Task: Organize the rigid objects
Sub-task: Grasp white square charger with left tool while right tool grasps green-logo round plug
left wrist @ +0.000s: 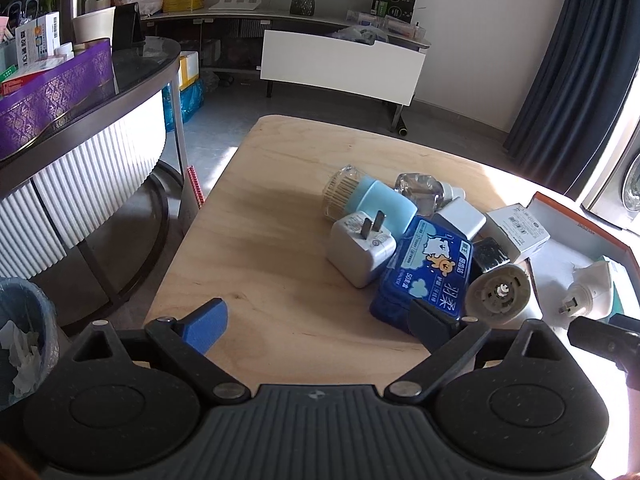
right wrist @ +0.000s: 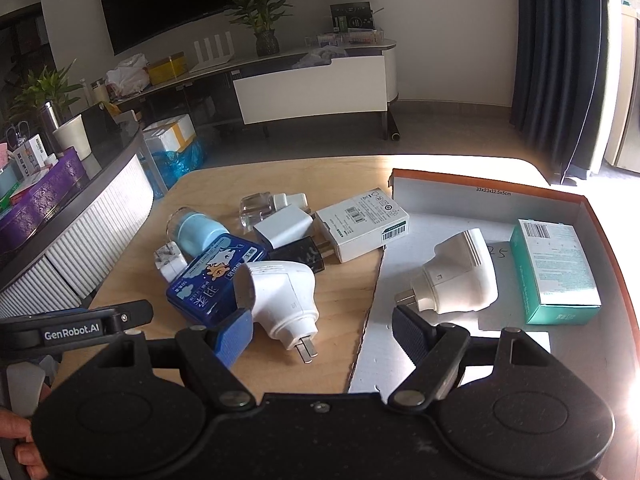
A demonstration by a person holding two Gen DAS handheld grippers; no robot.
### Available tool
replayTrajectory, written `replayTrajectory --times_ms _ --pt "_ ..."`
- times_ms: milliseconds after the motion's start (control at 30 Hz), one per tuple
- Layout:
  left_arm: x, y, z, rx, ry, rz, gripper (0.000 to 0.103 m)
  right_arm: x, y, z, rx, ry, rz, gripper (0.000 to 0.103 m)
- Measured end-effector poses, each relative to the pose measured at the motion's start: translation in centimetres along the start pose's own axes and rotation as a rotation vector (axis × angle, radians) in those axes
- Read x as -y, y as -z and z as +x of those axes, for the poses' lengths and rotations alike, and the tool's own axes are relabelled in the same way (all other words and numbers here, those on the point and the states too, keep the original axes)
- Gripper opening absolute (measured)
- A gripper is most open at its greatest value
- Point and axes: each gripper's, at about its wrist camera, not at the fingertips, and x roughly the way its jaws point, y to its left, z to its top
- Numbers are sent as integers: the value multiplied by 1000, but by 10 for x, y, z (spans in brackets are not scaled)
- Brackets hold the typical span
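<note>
The left gripper (left wrist: 320, 320) is hovering with jaws spread wide and empty, its right finger overlapping the near corner of the blue tin (left wrist: 424, 270). The right gripper (right wrist: 322, 330) is gaping wide, holding nothing, a white plug-in unit (right wrist: 280, 300) lying between its fingers, right of the tin, beside the cardboard box (right wrist: 600, 232).
</note>
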Motion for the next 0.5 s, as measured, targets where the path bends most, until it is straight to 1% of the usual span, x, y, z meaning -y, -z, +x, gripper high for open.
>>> replayTrajectory --times_ms 133,167,233,300,400,500 --pt "0 -8 18 1 2 31 99 2 1 1 -2 5 3 91" --pt "0 -9 22 10 10 42 102 3 1 1 -2 7 4 91" --pt "-2 -13 28 34 38 69 103 4 0 1 -3 10 5 91" --pt "-5 -18 33 37 50 79 103 5 1 1 -4 16 4 91" --pt "-11 -22 39 50 52 106 103 7 1 3 -6 20 7 91" --pt "-13 -22 48 37 24 146 103 8 1 7 -12 25 11 91"
